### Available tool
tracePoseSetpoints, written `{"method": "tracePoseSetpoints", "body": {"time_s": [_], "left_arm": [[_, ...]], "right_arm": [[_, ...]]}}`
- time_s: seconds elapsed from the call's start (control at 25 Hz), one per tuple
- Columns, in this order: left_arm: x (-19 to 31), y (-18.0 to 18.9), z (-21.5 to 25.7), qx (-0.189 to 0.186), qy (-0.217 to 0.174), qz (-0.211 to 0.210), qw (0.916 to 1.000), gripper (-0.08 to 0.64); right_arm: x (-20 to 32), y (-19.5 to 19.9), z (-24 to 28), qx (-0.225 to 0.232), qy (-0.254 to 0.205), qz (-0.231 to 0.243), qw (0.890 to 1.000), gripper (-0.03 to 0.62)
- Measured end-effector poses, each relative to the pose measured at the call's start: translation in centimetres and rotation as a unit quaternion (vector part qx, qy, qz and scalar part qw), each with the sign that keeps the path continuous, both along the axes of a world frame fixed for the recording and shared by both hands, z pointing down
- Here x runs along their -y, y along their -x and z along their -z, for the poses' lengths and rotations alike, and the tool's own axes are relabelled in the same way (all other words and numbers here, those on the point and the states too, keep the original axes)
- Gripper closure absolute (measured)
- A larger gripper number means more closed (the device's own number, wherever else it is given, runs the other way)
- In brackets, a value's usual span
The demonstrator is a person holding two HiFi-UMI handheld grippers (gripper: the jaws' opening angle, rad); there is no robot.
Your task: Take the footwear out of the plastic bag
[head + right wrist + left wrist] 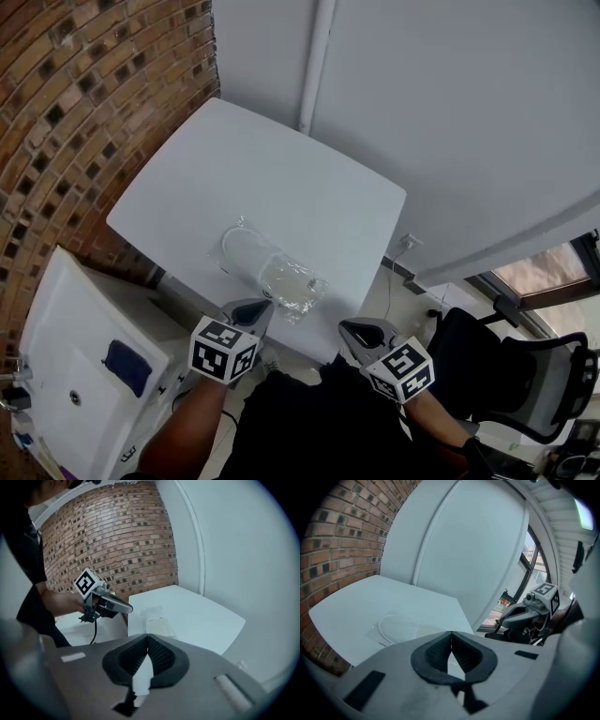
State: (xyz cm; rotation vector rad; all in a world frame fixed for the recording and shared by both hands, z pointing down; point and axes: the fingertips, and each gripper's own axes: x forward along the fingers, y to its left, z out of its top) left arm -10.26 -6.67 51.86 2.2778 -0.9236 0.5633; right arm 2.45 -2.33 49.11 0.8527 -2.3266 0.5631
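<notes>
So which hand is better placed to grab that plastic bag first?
Left, probably: the left gripper is close beside the plastic bag, while the right gripper is out by the corner of the table, farther off.

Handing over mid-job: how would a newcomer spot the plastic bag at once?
Find the white table beside the brick wall. Near its edge closest to the person lies the plastic bag. It is the table's only item: clear, crinkled, pale footwear inside.

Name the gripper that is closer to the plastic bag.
The left gripper. Its shut tips sit at the table edge, just beside the plastic bag. The right gripper hovers by the table's near corner, clearly farther from the bag.
</notes>
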Motion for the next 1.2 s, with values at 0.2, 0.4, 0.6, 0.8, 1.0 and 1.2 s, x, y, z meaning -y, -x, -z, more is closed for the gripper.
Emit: {"method": "tracePoseSetpoints", "body": {"time_s": [0.2, 0.4, 0.6, 0.8, 1.0, 1.2], "left_arm": [[1.9, -0.5, -2.5, 0.073, 0.012, -0.013, 0.9972, 0.552], [4.7, -1.2, -5.7, 0.137, 0.016, -0.028, 0.9901, 0.552], [6.0, -3.2, -9.5, 0.160, 0.035, -0.067, 0.9841, 0.552], [6.5, -4.2, -10.8, 0.182, 0.035, -0.087, 0.9788, 0.552], [6.8, -3.6, -11.9, 0.190, 0.051, -0.085, 0.9767, 0.552], [6.8, -3.4, -13.0, 0.185, 0.067, -0.084, 0.9767, 0.552]], "right_arm": [[2.8, -1.4, -4.0, -0.065, -0.001, 0.095, 0.993, 0.558], [6.0, -1.6, -9.3, -0.106, 0.014, 0.160, 0.981, 0.535], [8.6, -1.0, -11.7, -0.102, 0.033, 0.169, 0.980, 0.531], [10.3, -0.1, -12.8, -0.092, 0.044, 0.187, 0.977, 0.518], [10.6, 1.1, -13.6, -0.087, 0.057, 0.203, 0.974, 0.492], [10.3, 1.9, -14.6, -0.092, 0.070, 0.212, 0.970, 0.482]]}}
